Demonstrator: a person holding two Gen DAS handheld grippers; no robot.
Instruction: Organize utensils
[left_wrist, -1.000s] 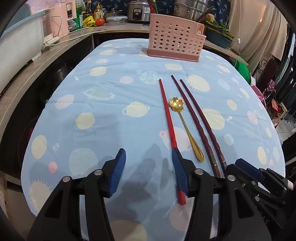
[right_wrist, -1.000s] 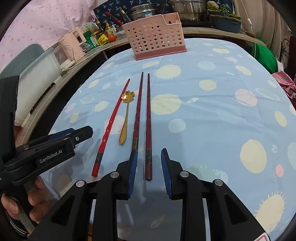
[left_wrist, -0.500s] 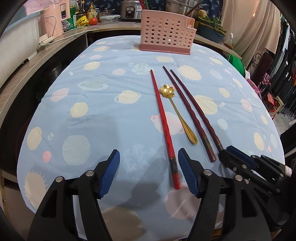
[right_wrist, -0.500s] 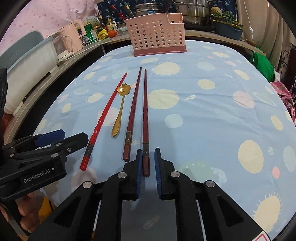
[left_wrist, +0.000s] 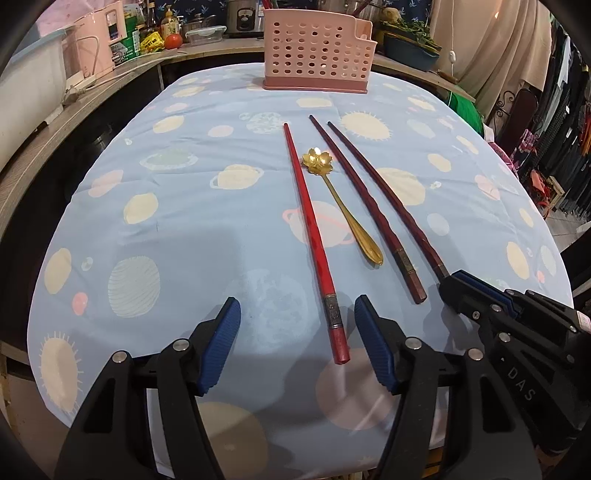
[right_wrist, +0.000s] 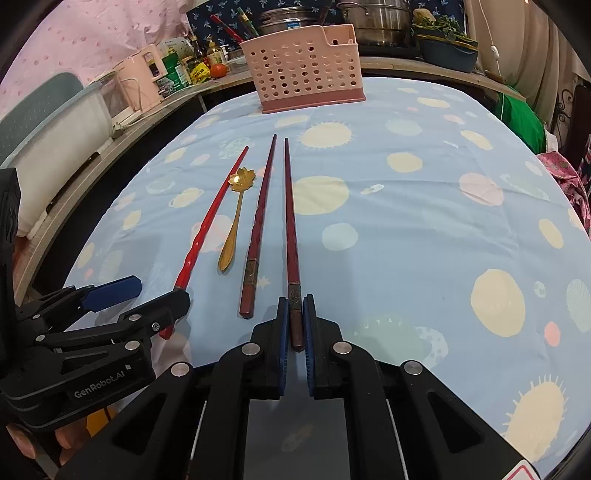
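Observation:
Four utensils lie side by side on the blue planet-print tablecloth: a bright red chopstick (left_wrist: 310, 229), a gold flower-bowl spoon (left_wrist: 343, 206) and two dark red chopsticks (left_wrist: 365, 206) (left_wrist: 391, 195). A pink perforated utensil basket (left_wrist: 317, 48) stands at the table's far end. My left gripper (left_wrist: 295, 306) straddles the red chopstick's near end; its jaws are closing, and the pads stand clear of the stick. My right gripper (right_wrist: 296, 306) is shut on the near end of the rightmost dark red chopstick (right_wrist: 290, 221), which still lies flat on the cloth.
Along the counter on the left stand a pink appliance (left_wrist: 92, 40), bottles and a tomato. Pots and a planter sit behind the basket. The table's near edge runs just under both grippers. Clothes hang at the far right.
My right gripper's jaws have closed onto the rightmost dark chopstick's end. My left gripper has shifted sideways and slightly down, so the red chopstick's end now lies between its wider jaws.

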